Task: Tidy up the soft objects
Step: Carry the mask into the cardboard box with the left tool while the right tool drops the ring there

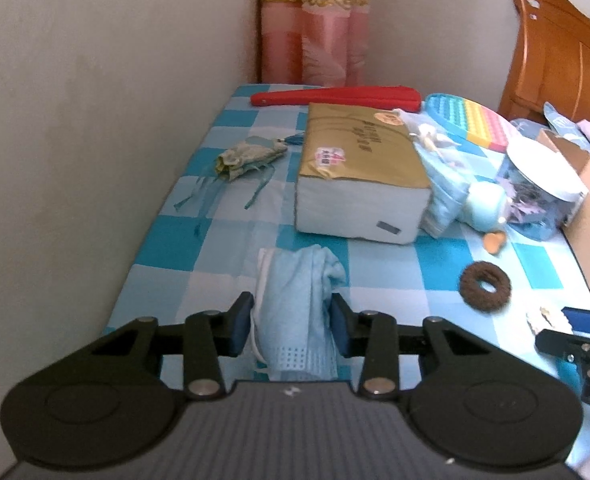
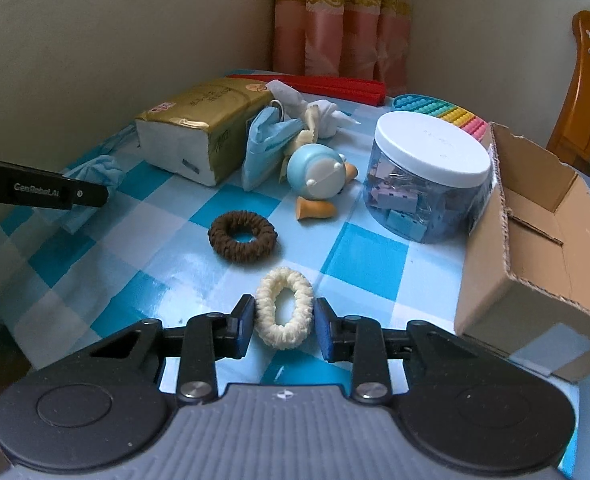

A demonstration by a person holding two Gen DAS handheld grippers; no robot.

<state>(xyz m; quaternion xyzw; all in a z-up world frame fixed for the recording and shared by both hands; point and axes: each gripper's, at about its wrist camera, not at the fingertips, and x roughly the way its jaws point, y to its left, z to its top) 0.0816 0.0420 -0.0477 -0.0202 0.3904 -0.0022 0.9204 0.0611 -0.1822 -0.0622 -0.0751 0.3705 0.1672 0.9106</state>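
A crumpled pale blue cloth [image 1: 295,300] sits bunched upright between the left gripper [image 1: 292,322] pads, pressed on both sides. A cream ruffled fabric hair ring [image 2: 283,313], squeezed to an oval, is pinched in the right gripper [image 2: 283,328]. A brown ruffled hair ring [image 2: 242,235] lies flat just beyond it.

I read "GenRobot.AI" in white on the black left gripper [image 2: 43,193] at the tabletop's left edge; the tissue pack's [image 2: 207,128] print stays illegible to me.

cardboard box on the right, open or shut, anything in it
Open: the box has its flaps up. The part of its inside that shows looks bare; the rest is hidden behind the near wall, so I cannot tell if it is empty.
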